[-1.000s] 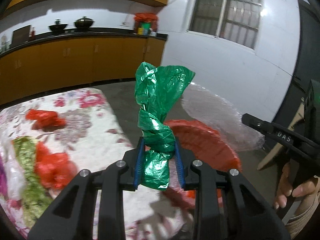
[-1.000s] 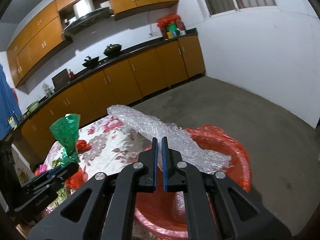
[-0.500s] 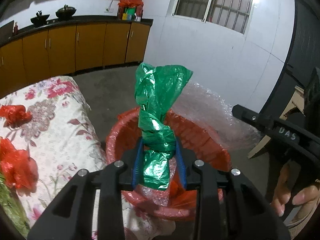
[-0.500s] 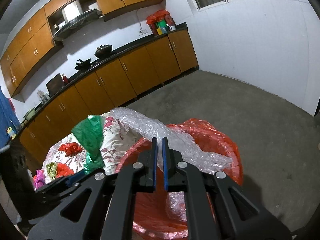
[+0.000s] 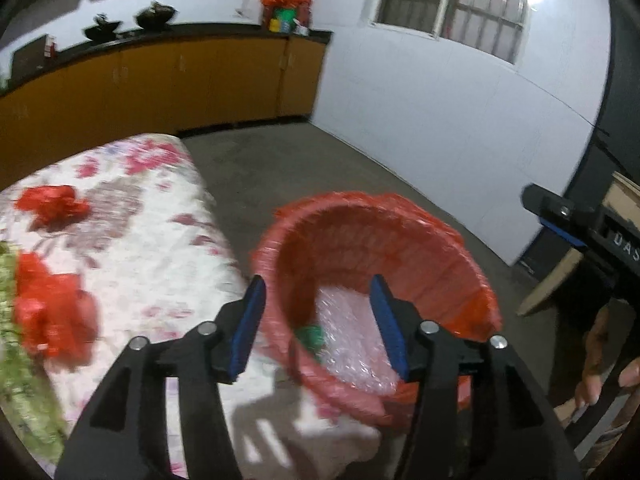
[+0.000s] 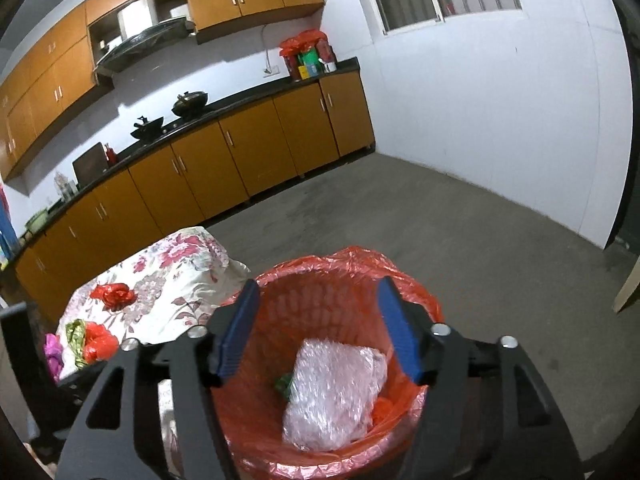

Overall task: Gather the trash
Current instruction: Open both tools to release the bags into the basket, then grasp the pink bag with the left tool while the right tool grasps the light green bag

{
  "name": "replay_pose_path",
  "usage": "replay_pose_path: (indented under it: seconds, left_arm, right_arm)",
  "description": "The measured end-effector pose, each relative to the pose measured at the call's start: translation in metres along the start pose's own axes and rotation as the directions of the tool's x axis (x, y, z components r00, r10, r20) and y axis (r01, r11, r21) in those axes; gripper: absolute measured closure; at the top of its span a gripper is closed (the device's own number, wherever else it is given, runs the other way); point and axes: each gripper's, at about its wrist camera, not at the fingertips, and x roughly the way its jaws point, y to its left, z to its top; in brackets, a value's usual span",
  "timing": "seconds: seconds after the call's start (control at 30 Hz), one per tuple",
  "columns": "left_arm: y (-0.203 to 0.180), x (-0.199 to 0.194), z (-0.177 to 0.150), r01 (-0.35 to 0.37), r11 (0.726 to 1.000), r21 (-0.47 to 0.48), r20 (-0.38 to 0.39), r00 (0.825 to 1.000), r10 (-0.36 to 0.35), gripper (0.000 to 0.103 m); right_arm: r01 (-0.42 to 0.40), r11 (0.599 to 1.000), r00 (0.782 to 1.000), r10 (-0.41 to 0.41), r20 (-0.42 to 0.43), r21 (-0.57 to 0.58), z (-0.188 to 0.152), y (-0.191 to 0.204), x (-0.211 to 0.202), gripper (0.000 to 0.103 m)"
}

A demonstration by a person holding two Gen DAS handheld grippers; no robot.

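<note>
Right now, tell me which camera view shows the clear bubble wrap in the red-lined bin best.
The right wrist view: the clear bubble wrap lies sharp and whole at the bottom of the red-lined bin, framed between open jaws. The left wrist view is motion-blurred and shows the wrap only as a pale patch partly behind the gripper's fingers.

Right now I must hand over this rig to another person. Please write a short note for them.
Left gripper: jaws just opened, nothing between them.
Right gripper: jaws just opened, nothing between them. Both are above the red bin.
Done: the bubble wrap and green bag lie inside the bin.
Left: red bags and other scraps on the flowered table.
</note>
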Motion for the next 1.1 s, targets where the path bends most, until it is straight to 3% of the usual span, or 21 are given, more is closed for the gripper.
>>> replay_pose_path:
  seconds: [0.23, 0.43, 0.63, 0.73, 0.87, 0.97, 1.03, 1.1]
  left_arm:
    - [0.039, -0.04, -0.006, -0.166, 0.985, -0.048, 0.059, 0.984, 0.168, 0.037]
    - [0.085, -0.08, -0.015, -0.291, 0.95, -0.111, 0.085, 0.95, 0.301, 0.036]
    - [0.141, -0.123, -0.029, -0.412, 0.89, -0.196, 0.096, 0.895, 0.436, 0.036]
    - [0.175, -0.147, -0.039, -0.48, 0.842, -0.245, 0.085, 0.855, 0.512, 0.036]
    - [0.211, -0.178, -0.055, -0.543, 0.779, -0.314, 0.068, 0.806, 0.588, 0.036]
    - [0.234, -0.201, -0.066, -0.579, 0.727, -0.369, 0.057, 0.767, 0.639, 0.037]
    - [0.247, -0.215, -0.074, -0.592, 0.697, -0.405, 0.05, 0.747, 0.663, 0.037]
    - [0.255, -0.225, -0.08, -0.595, 0.68, -0.428, 0.043, 0.738, 0.673, 0.037]
  right_arm:
    - [-0.063, 0.995, 0.998, 0.062, -0.016, -0.073, -0.005, 0.031, 0.003, 0.036]
    - [-0.159, 0.98, 0.987, 0.154, -0.052, -0.117, -0.01, 0.067, 0.007, 0.036]
    - [-0.264, 0.948, 0.962, 0.247, -0.116, -0.176, -0.023, 0.115, 0.011, 0.036]
    - [-0.331, 0.922, 0.94, 0.302, -0.158, -0.202, -0.034, 0.146, 0.014, 0.037]
    - [-0.426, 0.873, 0.899, 0.379, -0.219, -0.238, -0.051, 0.193, 0.015, 0.04]
    - [-0.503, 0.826, 0.855, 0.432, -0.286, -0.254, -0.067, 0.235, 0.02, 0.044]
    - [-0.539, 0.799, 0.831, 0.451, -0.326, -0.266, -0.079, 0.259, 0.024, 0.048]
    - [-0.551, 0.785, 0.821, 0.45, -0.351, -0.283, -0.088, 0.277, 0.028, 0.052]
